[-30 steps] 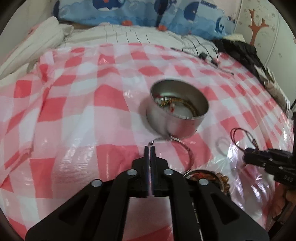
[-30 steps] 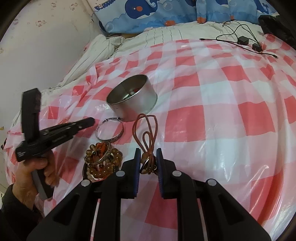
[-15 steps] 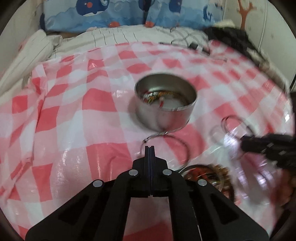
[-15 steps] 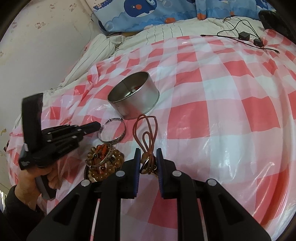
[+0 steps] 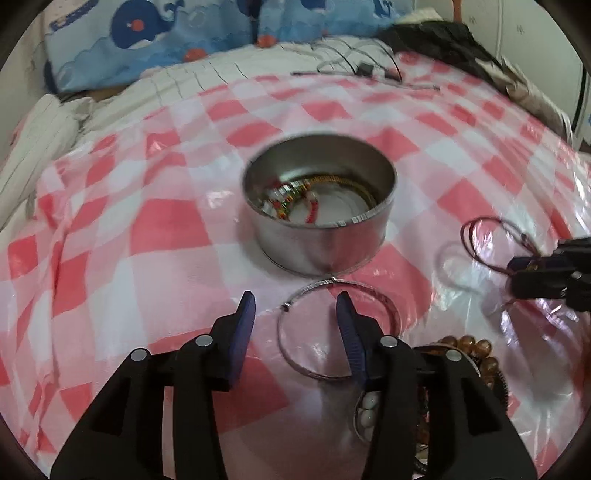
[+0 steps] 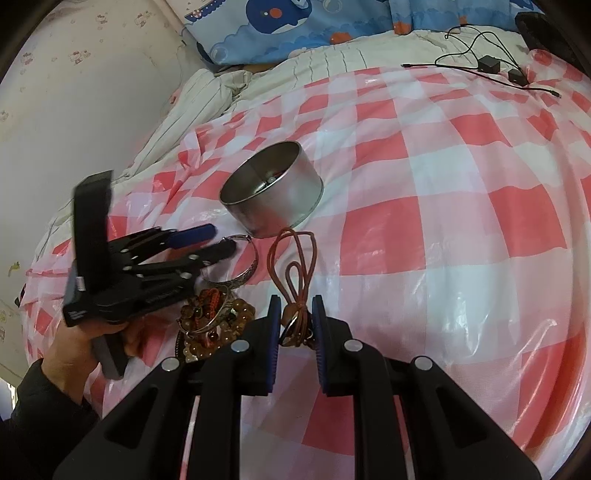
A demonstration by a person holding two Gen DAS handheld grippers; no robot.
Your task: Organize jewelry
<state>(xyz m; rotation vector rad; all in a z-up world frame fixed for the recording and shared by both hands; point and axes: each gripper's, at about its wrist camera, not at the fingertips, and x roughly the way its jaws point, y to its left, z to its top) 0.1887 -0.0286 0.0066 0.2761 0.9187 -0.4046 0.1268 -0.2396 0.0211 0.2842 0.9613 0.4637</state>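
Observation:
A round metal tin (image 5: 321, 218) sits on the red-checked plastic cloth with beaded bracelets inside; it also shows in the right wrist view (image 6: 275, 195). A silver bangle (image 5: 332, 325) lies just in front of it. My left gripper (image 5: 295, 306) is open, its jaws spread over the bangle's left part, and also shows in the right wrist view (image 6: 218, 242). My right gripper (image 6: 295, 314) is shut on a brown cord necklace (image 6: 295, 262), whose loops trail toward the tin. The cord also appears in the left wrist view (image 5: 491, 240).
A pile of amber bead bracelets (image 6: 214, 317) lies next to the bangle, also visible in the left wrist view (image 5: 472, 350). Black cables and adapters (image 6: 487, 66) lie at the far side. A blue whale-print pillow (image 6: 314, 26) and a wall border the bed.
My left gripper has opened from shut and moved forward over the silver bangle. My right gripper has kept its hold on the cord necklace, almost still.

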